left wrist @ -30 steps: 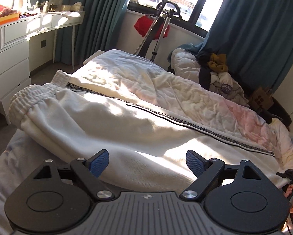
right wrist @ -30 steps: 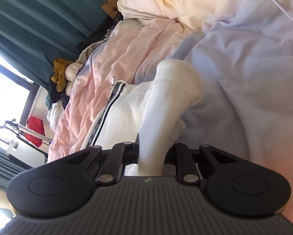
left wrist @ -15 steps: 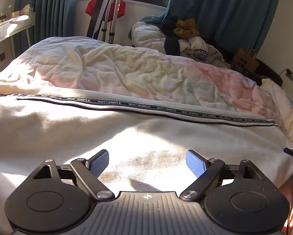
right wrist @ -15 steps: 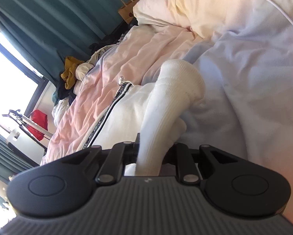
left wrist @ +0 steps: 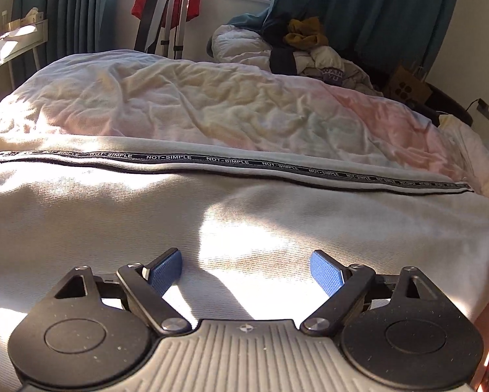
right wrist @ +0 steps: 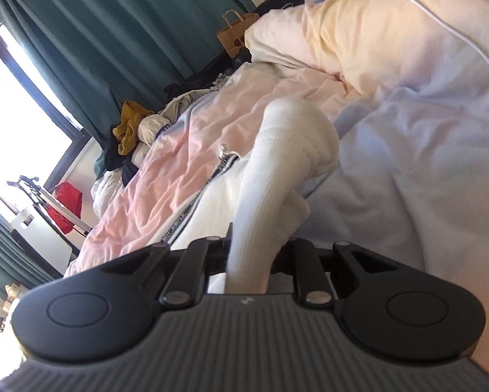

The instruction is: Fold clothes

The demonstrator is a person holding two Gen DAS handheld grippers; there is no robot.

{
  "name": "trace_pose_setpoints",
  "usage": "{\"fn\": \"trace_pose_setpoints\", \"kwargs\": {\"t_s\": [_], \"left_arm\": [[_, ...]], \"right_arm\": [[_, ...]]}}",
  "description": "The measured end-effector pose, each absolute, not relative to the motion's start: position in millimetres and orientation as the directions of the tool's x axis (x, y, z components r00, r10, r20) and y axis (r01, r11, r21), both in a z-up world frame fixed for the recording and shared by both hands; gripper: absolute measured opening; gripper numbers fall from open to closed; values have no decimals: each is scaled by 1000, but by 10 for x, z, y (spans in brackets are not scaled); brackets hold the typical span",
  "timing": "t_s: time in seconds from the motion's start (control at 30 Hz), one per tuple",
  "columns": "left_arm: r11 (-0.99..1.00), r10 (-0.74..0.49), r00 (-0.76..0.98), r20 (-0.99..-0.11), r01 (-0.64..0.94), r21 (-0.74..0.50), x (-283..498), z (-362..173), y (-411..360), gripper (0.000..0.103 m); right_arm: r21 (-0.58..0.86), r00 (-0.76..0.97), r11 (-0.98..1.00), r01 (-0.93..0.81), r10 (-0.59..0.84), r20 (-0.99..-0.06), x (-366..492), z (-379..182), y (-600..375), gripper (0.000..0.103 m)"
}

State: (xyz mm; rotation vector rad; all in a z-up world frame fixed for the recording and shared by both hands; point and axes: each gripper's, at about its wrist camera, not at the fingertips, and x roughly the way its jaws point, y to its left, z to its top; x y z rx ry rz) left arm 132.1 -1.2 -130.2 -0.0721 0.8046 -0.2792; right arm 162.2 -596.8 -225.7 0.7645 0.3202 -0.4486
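Blue pads (left wrist: pixel 326 272) tip the fingers of the left gripper (left wrist: pixel 246 269), which stands wide with nothing between them, low over a sunlit stretch of the white trousers (left wrist: pixel 211 209). The trousers lie flat across the near part of the bed, filling the width of the left view. Along their far edge runs a black stripe (left wrist: pixel 231 161) printed with repeating white lettering. Beyond the stripe lies a crumpled duvet (left wrist: pixel 211 107) in pale cream and pink.

Right gripper (right wrist: pixel 252 254): fingers drawn narrow and clamped on the ribbed cuff (right wrist: pixel 277 176) of the same garment. The cuff rises from between them in an arch and bends down toward the bed at its far end. Whether the pads themselves touch the cloth cannot be seen, as the fabric covers them. Just left of the cuff in this view, a small metal zip pull (right wrist: pixel 223 148) sits at the end of the stripe. A pale blue sheet (right wrist: pixel 424 163) lies to the right, a cream pillow (right wrist: pixel 375 39) beyond it.

Further back, a heap of clothes (left wrist: pixel 306 49) with a mustard item on top sits past the bed. Teal curtains (left wrist: pixel 375 6) hang behind, flanking a window. A metal stand (left wrist: pixel 172 13) with a red cloth (left wrist: pixel 192 3) is at the window wall. A brown paper bag (right wrist: pixel 233 34) stands near the curtain.
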Motion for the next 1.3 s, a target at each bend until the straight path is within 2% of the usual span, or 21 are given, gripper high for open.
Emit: {"fn": "trace_pose_setpoints", "kwargs": {"t_s": [0.17,0.3,0.5,0.63,0.87,1.03,1.13,1.3], "left_arm": [[959,-284,667,-689,209,-194,1310,-1193,139,88],[953,-304,690,-657,211,-219,1286,-1081,264,88],[929,-349,737,-580,188,-319,1278,-906,560,88],[913,-362,769,-527,178,-367,1238,-771,751,88],[876,-363,803,-472,122,-466,1174,-618,1127,88],[874,-316,823,-472,59,-482,1205,-622,1270,88],[871,-336,804,-490,66,-487,1256,-676,1228,88],[884,-365,782,-505,122,-450,1264,-763,1040,88]], "right_arm": [[486,888,752,444,-296,-353,1718,-1698,-5645,18],[350,922,864,363,-277,-272,1815,-1169,-5155,18],[130,966,969,212,-188,-176,1902,-595,-4196,18],[-15,980,993,120,-120,-156,1944,-452,-3519,18],[-168,972,985,-49,8,-235,1918,-823,-2529,18],[-307,908,921,-240,101,-406,1790,-1506,-1898,18],[-385,863,867,-316,94,-496,1725,-1889,-1670,18],[-332,835,873,-358,140,-533,1744,-1918,-1645,22]]}}
